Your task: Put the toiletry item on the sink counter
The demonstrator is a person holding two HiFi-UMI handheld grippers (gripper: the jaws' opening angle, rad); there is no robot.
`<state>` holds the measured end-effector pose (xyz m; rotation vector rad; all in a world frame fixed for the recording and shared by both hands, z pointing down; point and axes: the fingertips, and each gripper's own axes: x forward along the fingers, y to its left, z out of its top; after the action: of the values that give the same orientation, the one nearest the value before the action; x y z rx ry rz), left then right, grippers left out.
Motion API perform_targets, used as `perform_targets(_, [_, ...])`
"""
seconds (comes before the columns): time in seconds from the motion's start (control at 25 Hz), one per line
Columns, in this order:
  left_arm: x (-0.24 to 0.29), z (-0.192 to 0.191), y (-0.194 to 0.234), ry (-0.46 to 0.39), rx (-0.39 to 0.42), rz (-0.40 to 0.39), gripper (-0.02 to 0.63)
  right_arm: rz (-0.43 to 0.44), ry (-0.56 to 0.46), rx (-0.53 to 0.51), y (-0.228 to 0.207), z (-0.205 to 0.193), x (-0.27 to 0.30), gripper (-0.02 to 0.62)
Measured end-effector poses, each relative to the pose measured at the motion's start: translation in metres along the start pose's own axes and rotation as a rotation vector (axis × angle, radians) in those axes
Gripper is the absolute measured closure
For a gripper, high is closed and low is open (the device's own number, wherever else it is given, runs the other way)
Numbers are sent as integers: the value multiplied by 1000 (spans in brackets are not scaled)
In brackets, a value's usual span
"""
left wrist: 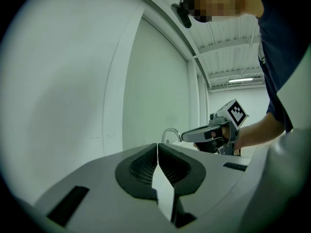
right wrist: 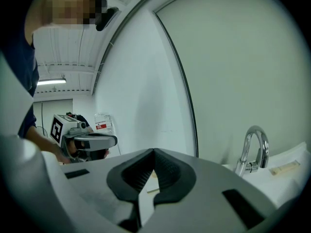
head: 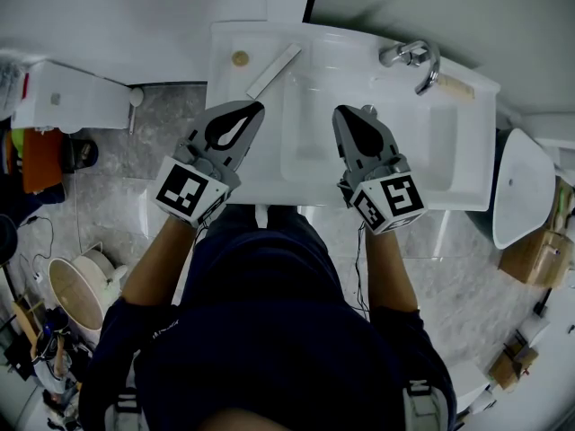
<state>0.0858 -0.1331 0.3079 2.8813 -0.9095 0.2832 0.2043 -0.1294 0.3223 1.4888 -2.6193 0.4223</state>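
We stand at the white sink counter (head: 449, 164), its basin (head: 310, 128) in the middle and the faucet (head: 415, 59) at the back right. Both grippers hang over the front edge. The left gripper (head: 259, 108) has its jaws pressed together with nothing between them, and the right gripper (head: 340, 111) is likewise closed and empty.

The likeliest toiletry item, a long pale flat piece (head: 274, 70), lies on the counter's back left, just beyond the left tip but apart from it. We cannot tell what it is. A small round object (head: 240, 58) sits near it, and another pale bar (head: 454, 86) rests beside the faucet.

Since we carry nothing, we judge the placing done and only the retreat left. To do that well, we draw both hands straight back toward the body and keep the tips above the rim. We avoid any sideways sweep of the left tip (the long piece sits close enough to be nudged).
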Motion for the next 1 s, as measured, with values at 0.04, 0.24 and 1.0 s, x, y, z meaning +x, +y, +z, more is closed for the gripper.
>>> perform_targets(0.04, [0, 0, -1, 0, 1, -1, 571, 1, -2, 6, 0, 0, -1, 591])
perform_targets(0.24, [-2, 1, -7, 0, 9, -8, 571, 7, -14, 35, 1, 0, -6, 592])
perform_targets(1.0, [-2, 8, -18, -13, 10, -20, 571, 9, -46, 37, 8, 11, -14, 592])
